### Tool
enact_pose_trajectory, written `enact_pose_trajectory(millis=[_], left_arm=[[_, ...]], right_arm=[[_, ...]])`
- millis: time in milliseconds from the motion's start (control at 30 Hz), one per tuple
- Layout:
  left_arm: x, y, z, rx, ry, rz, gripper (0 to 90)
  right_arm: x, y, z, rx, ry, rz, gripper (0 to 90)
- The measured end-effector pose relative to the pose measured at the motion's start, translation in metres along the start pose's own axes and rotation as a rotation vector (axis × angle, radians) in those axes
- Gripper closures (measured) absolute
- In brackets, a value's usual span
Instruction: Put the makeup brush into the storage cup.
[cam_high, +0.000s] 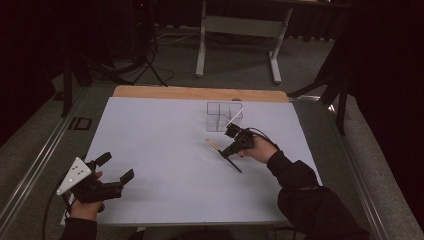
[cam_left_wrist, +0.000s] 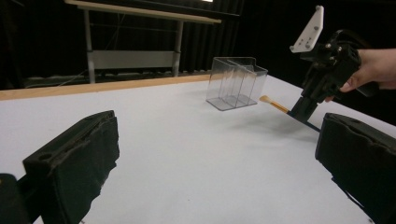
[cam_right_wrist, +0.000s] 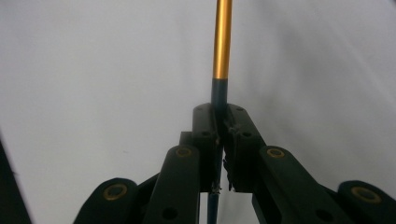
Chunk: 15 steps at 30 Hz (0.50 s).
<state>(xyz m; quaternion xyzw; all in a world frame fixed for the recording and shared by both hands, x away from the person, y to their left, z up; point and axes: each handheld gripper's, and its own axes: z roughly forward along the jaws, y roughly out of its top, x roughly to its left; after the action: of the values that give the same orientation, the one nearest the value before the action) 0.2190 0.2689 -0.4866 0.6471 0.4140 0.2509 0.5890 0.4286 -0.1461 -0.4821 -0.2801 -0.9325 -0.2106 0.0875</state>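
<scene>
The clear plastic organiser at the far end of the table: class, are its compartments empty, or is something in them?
Mostly empty. The clear organiser stands upright, its see-through compartments bare in the left gripper view; the high view shows one thin white stick leaning in it.

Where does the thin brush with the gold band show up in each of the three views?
High view: the brush lies slanting right of centre, clamped by the right gripper, just below the clear box.
Left gripper view: at right, its tip pointing toward the clear box.
Right gripper view: centre, rising straight up from the shut jaws.
Shared landmark: the white table sheet.
</scene>
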Motion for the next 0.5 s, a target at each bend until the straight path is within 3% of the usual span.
enact_pose_trajectory(millis=[200,500], left_arm=[[-0.002,0.001,0.001,-0.002,-0.004,0.003,0.0],[-0.006,0.002,0.003,0.005,-0.023,0.004,0.0]], right_arm=[[0.006,-0.019,-0.006,-0.088,-0.082,0.088,83.5],[0.011,-0.048,-0.018,-0.247,-0.106,0.206,83.5]])
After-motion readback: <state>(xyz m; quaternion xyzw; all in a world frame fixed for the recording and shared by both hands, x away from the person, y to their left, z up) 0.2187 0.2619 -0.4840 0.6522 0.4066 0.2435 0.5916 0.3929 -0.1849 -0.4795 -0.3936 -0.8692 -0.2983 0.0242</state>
